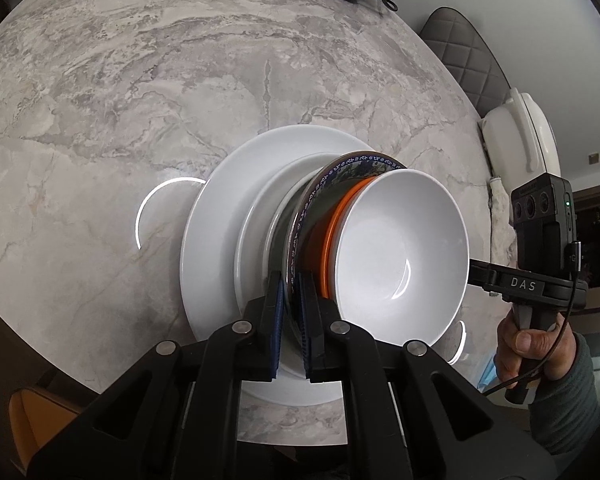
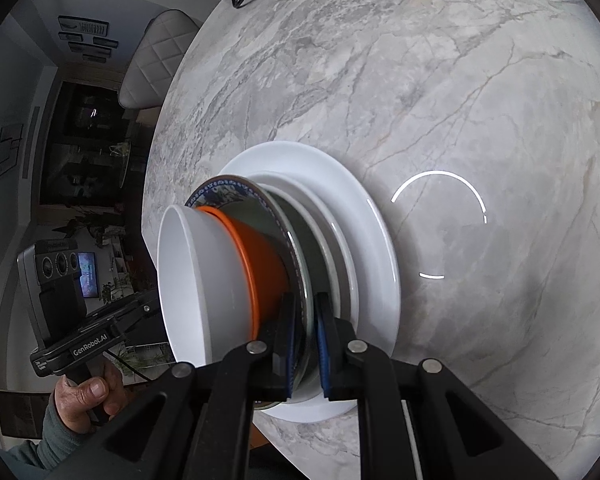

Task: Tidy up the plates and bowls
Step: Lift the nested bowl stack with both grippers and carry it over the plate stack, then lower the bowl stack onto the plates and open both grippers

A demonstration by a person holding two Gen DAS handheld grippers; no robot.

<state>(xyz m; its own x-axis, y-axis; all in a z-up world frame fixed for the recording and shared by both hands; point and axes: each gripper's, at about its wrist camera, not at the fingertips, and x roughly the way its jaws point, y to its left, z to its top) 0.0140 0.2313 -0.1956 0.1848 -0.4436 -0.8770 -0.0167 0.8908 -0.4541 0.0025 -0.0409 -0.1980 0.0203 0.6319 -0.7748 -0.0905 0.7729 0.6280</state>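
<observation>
Lowering patterned plate [image 1: 352,164] with stacked bowls onto white plates [image 1: 220,216].
Left hand-held gripper [image 1: 294,312] and right hand-held gripper [image 2: 306,332] clamped on its rim (next: level, release).

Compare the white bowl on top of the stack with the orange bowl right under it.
Colour: the white bowl is plain white, while the orange bowl is bright orange.
Position: the white bowl sits uppermost, nested in the orange bowl, which rests on the blue-patterned plate.
Visibility: the white bowl's empty inside shows fully; the orange bowl shows only its rim and outer wall.
Both are round and ride in the same stack.
</observation>
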